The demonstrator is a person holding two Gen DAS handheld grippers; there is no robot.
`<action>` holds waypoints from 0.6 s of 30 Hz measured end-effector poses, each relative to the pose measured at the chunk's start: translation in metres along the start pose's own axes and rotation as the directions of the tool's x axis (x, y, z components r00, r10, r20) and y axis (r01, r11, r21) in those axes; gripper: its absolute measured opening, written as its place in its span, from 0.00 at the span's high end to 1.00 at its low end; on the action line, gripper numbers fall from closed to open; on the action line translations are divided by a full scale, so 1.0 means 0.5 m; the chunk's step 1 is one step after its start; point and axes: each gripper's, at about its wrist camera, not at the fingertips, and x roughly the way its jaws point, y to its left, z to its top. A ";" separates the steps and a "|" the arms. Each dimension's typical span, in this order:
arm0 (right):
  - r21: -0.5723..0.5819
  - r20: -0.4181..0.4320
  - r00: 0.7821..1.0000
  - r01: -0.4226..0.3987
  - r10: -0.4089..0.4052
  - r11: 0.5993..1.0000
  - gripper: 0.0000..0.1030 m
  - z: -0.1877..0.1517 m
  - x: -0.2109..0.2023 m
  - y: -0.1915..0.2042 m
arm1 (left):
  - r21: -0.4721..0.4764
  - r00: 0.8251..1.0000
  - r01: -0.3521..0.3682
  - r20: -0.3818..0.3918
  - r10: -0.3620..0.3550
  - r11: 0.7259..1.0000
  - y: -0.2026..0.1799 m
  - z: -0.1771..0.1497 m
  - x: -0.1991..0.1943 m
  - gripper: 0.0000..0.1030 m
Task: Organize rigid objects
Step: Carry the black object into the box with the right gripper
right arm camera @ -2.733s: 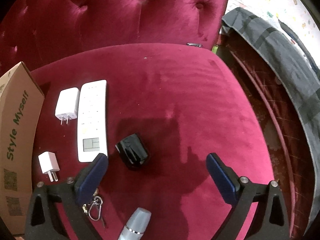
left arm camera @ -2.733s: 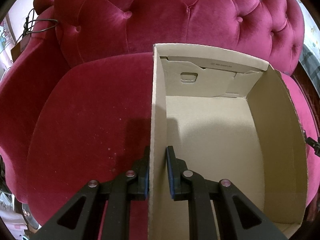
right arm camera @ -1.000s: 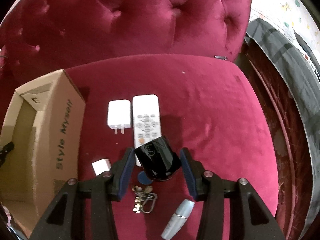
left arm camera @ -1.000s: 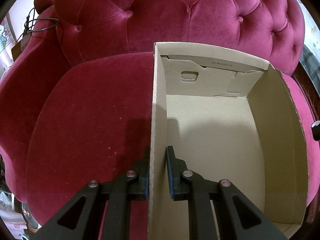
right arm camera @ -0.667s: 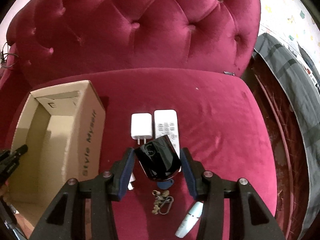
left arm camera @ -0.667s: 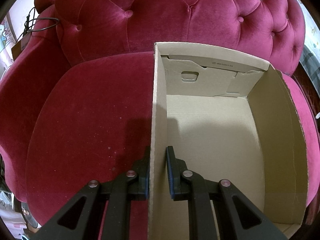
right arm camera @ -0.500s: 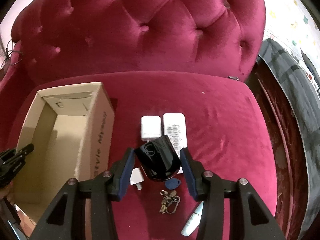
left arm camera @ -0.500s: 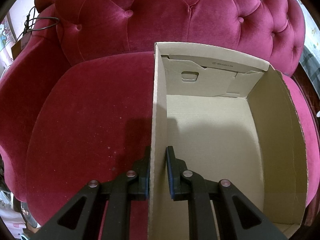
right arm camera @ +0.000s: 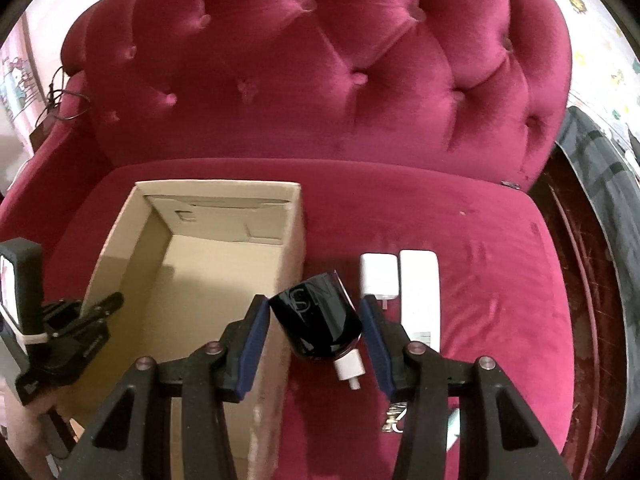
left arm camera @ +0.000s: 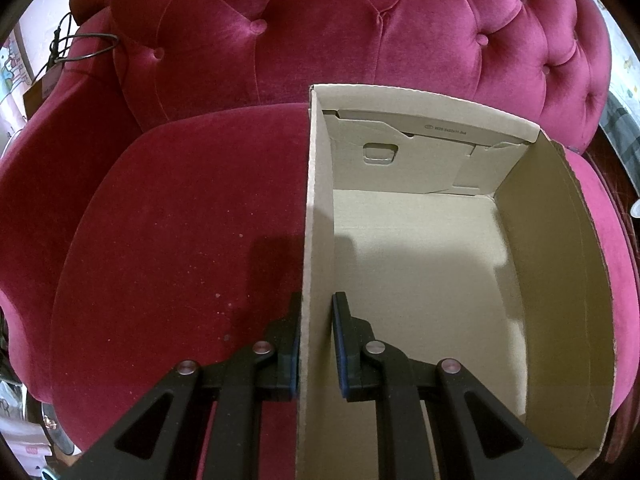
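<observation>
right gripper [right arm camera: 316, 336]: clamps black jar [right arm camera: 316, 312], long axis toward frame top | left gripper [left arm camera: 316, 344]: clenched on cardboard box [left arm camera: 318, 240] wall

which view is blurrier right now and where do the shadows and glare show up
Right wrist view: softer, with motion smear on the white charger, white remote and sofa buttons; glare streaks on the glossy black object in the right gripper. Left wrist view: sharp; the left gripper casts dark shadows on the seat cushion and inside the cardboard box. Both bow straight edges toward the rim.
</observation>
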 end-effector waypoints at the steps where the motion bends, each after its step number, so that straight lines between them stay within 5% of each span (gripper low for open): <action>1: -0.003 -0.001 1.000 -0.006 0.006 1.000 0.51 0.001 0.001 0.008 | 0.001 1.000 0.000 0.001 0.000 1.000 0.001 -0.001 0.000 0.86; 18: -0.054 -0.063 0.996 -0.069 0.065 0.996 0.51 -0.004 0.082 0.135 | -0.012 1.000 0.027 0.000 -0.027 1.000 0.017 -0.001 -0.002 0.86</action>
